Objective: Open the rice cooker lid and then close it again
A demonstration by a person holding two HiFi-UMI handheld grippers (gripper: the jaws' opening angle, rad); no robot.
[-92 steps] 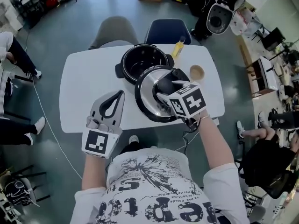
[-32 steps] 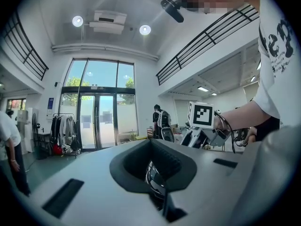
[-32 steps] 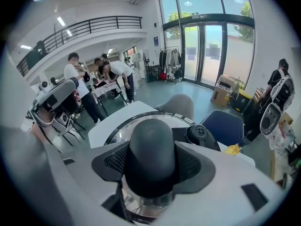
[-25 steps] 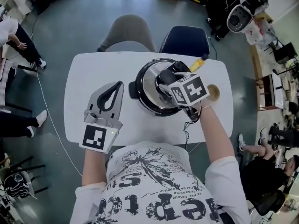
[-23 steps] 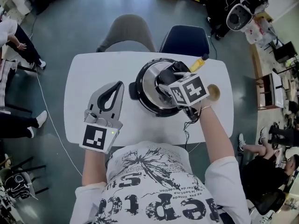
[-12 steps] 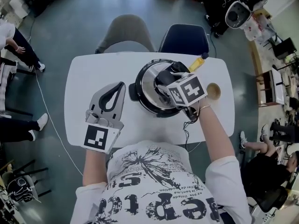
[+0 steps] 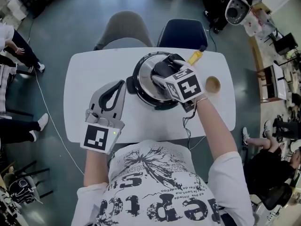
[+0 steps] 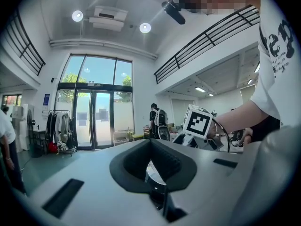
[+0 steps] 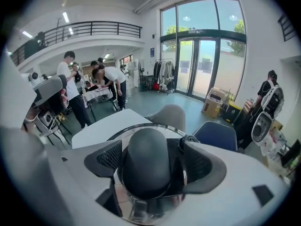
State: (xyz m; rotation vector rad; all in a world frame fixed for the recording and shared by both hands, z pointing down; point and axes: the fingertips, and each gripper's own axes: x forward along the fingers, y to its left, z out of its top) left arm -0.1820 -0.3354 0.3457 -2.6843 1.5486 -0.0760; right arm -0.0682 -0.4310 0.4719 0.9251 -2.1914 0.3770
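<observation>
The rice cooker stands mid-table with its shiny lid lying on the pot. My right gripper points down over the lid's black knob. Its jaws are opening: the knob sits between the two pads, and a thin dark gap shows on each side. My left gripper hovers level over the table left of the cooker, shut and empty. Through its loop in the left gripper view a sliver of the lid shows.
On the white table a small wooden bowl sits right of the cooker and a yellow bottle behind it. A cord hangs off the near edge. A grey chair and a blue chair stand beyond. People stand around.
Earlier the right gripper held the lid tilted off the open pot; now the lid rests on the pot. Over the last second both grippers stayed almost where they were.
</observation>
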